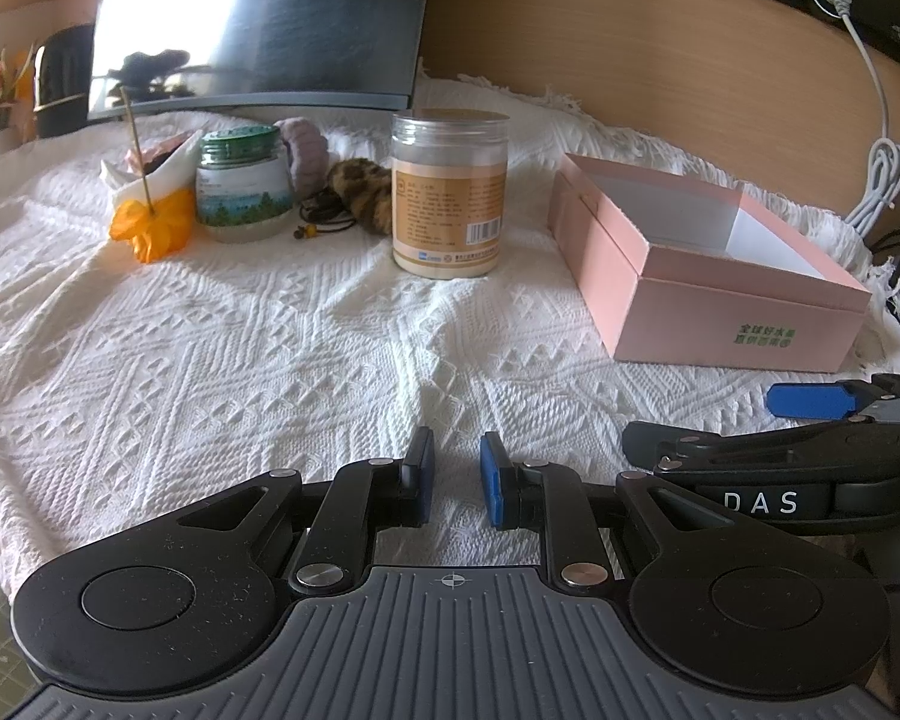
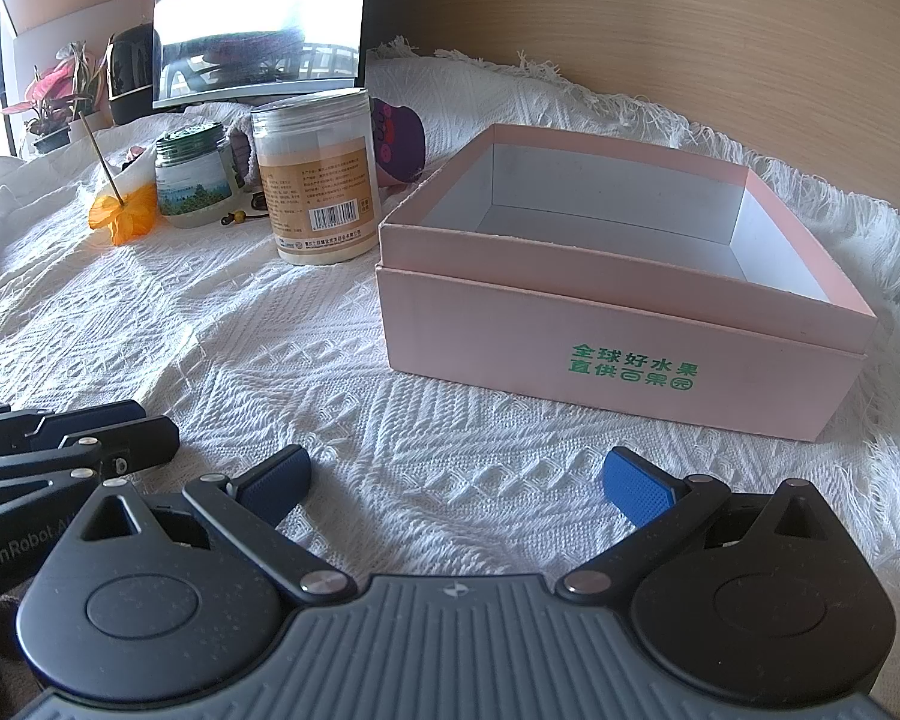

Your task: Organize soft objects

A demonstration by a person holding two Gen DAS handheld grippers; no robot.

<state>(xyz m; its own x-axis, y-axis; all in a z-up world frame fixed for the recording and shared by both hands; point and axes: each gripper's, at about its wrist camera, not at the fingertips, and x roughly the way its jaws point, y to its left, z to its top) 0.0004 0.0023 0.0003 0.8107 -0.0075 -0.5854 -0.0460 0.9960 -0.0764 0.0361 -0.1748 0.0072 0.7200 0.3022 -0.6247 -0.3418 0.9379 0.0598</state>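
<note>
Two handheld grippers hover side by side over the near edge of a surface draped in a white knitted cloth (image 1: 240, 360). The left gripper (image 1: 457, 474) has its jaws narrowly parted on nothing; the right gripper (image 2: 456, 480) has its jaws spread wide and empty. Beyond them, toward the right edge, sits an open pink box (image 2: 624, 324), nothing visible inside. Farther back stand a tall clear jar (image 1: 449, 192) and a green-lidded jar (image 1: 243, 183), with an orange flower (image 1: 147, 225), a leopard-print scrunchie (image 1: 363, 195) and a mauve scrunchie (image 1: 306, 147) clustered near the far edge.
</note>
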